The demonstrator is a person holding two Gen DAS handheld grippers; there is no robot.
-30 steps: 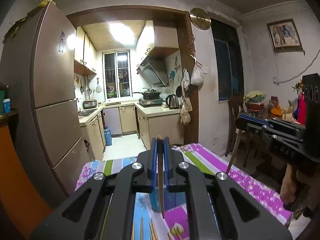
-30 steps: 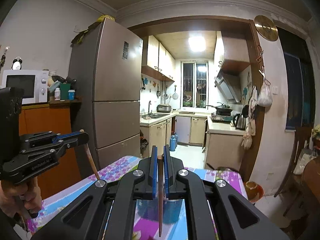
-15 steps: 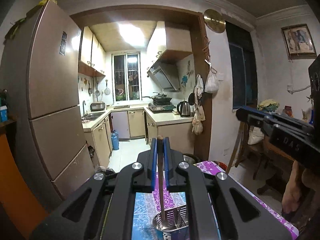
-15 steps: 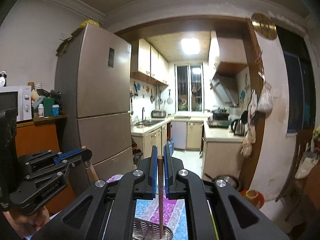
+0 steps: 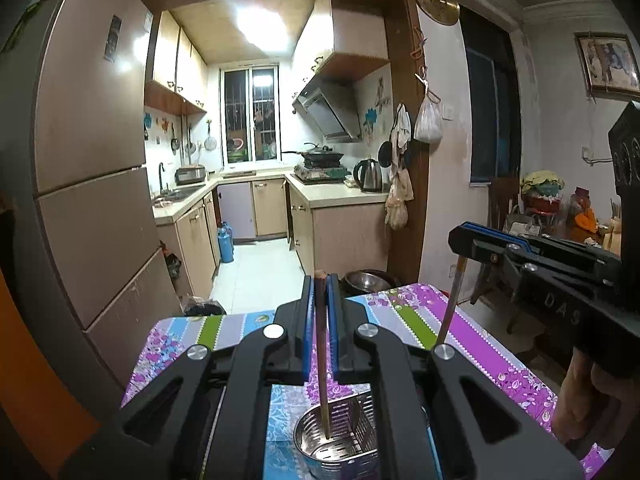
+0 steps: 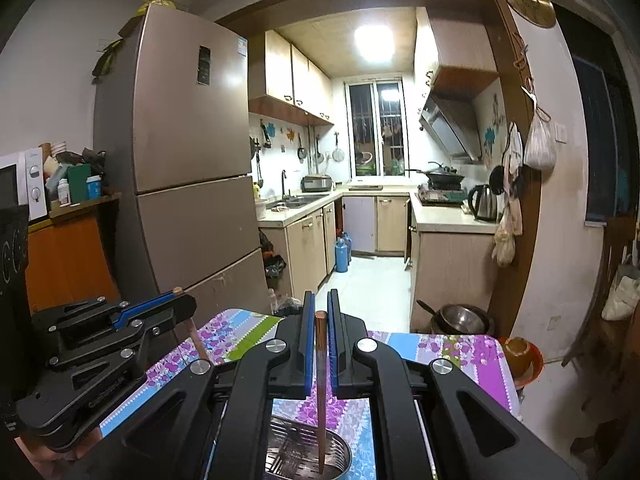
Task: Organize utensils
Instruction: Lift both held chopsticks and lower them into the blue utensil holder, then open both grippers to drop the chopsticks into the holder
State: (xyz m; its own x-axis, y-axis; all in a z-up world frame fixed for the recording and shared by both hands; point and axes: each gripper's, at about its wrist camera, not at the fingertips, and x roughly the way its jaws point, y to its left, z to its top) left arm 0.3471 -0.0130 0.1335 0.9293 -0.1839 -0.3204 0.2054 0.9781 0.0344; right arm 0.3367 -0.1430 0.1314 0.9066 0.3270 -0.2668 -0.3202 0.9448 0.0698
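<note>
Left wrist: left gripper (image 5: pixel 320 280) and right gripper (image 6: pixel 318 308) each clenched on 1 thin brown wooden chopstick (image 5: pixel 323 360), top end; light, stiff, tips over perforated steel holder (image 5: pixel 340 436).

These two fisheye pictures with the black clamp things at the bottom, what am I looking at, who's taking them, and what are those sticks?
No robot here: a person holds a handheld two-finger gripper in each hand, each with a camera looking along its fingers. One picture comes from the left gripper, the other from the right gripper; each also shows the other at its edge. Both are shut on one upright wooden chopstick: left chopstick, right chopstick. Below, on a table with a flowered tablecloth, stands a perforated metal utensil holder. Both chopstick tips hang over it. The kitchen lies behind.
</note>
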